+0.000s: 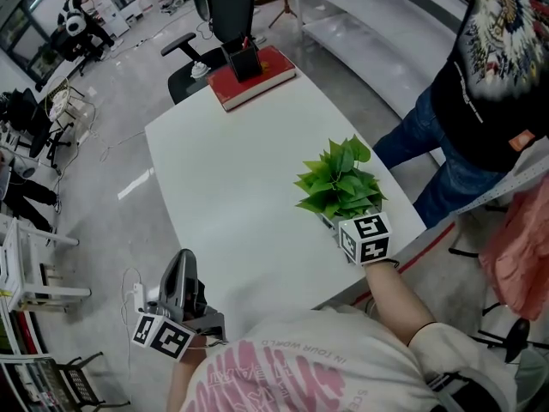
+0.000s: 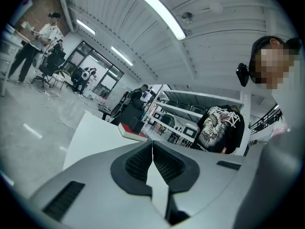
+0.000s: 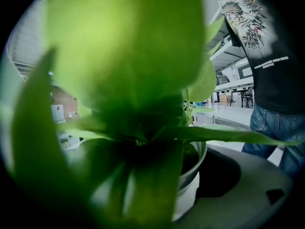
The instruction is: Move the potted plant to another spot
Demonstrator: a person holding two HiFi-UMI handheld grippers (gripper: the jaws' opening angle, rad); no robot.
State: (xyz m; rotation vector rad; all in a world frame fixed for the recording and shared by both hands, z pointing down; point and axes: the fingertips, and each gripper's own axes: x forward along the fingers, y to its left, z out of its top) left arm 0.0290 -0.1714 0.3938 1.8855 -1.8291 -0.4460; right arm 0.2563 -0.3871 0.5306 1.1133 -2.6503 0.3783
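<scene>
The potted plant (image 1: 339, 178), green leaves in a white pot, stands near the right edge of the white table (image 1: 223, 187). My right gripper (image 1: 345, 223), with its marker cube toward me, reaches in under the leaves at the pot's base. In the right gripper view the white pot (image 3: 193, 173) sits between the jaws, its wall against the black right pad (image 3: 231, 171); big blurred leaves hide the left jaw. My left gripper (image 1: 182, 263) hangs off the table's near-left corner, shut with nothing in it, its ribbed pads (image 2: 164, 163) pressed together.
A red book (image 1: 257, 80) with a black holder on it lies at the table's far end, and an office chair (image 1: 193, 58) stands behind it. A person in a black T-shirt and jeans (image 1: 480, 93) stands close to the table's right side.
</scene>
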